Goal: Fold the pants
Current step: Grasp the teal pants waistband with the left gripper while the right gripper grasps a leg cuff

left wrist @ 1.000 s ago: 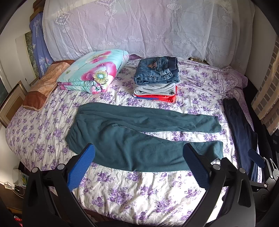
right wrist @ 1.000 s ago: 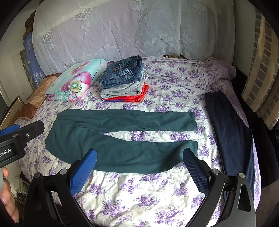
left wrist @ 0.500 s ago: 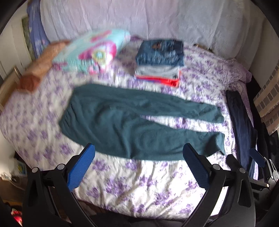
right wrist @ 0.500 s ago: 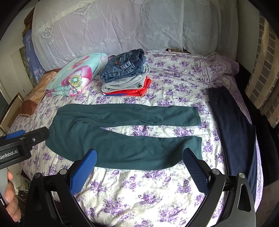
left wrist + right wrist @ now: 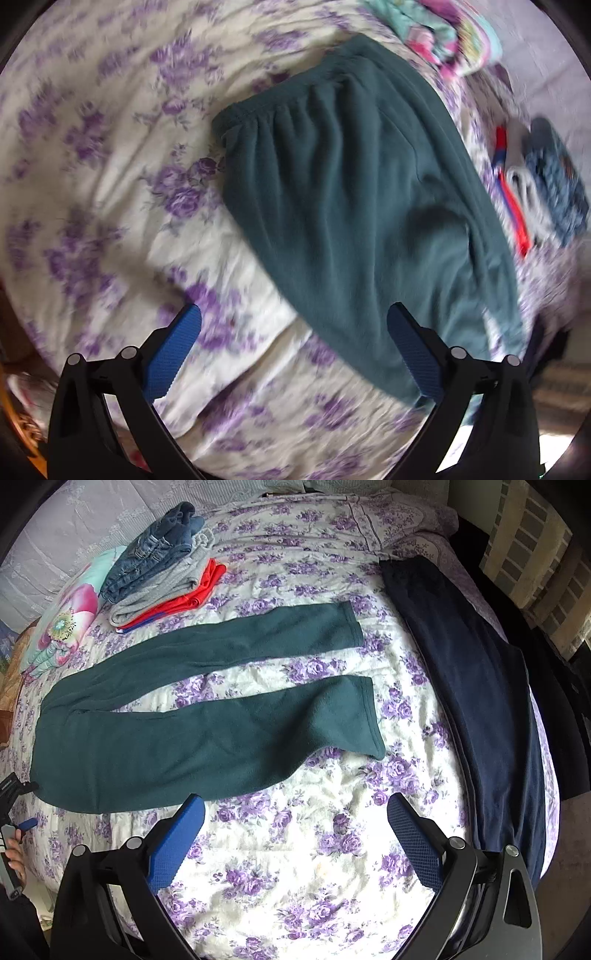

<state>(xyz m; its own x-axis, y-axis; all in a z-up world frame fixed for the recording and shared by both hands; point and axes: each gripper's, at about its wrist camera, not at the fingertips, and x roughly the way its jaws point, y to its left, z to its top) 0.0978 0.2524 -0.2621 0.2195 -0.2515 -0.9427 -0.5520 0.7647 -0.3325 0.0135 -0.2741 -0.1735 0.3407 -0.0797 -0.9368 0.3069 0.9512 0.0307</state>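
Dark green pants (image 5: 184,734) lie flat on the floral bedspread (image 5: 314,849), waistband at the left, both legs stretched to the right. In the left wrist view the waistband end (image 5: 351,184) is close and blurred. My left gripper (image 5: 293,350) is open and empty, hovering just short of the pants' near waist edge. My right gripper (image 5: 295,834) is open and empty above bare bedspread, in front of the near leg's cuff (image 5: 373,720). The left gripper also shows at the far left of the right wrist view (image 5: 14,812).
Dark navy pants (image 5: 480,686) lie along the right side of the bed. A stack of folded clothes (image 5: 162,568) with jeans on top sits at the back, beside a flowered folded quilt (image 5: 70,616). The bed edge drops off at right.
Both grippers have dropped closer to the bed. The left one has swung left and down to the waistband end. The right one has moved down towards the leg cuffs.
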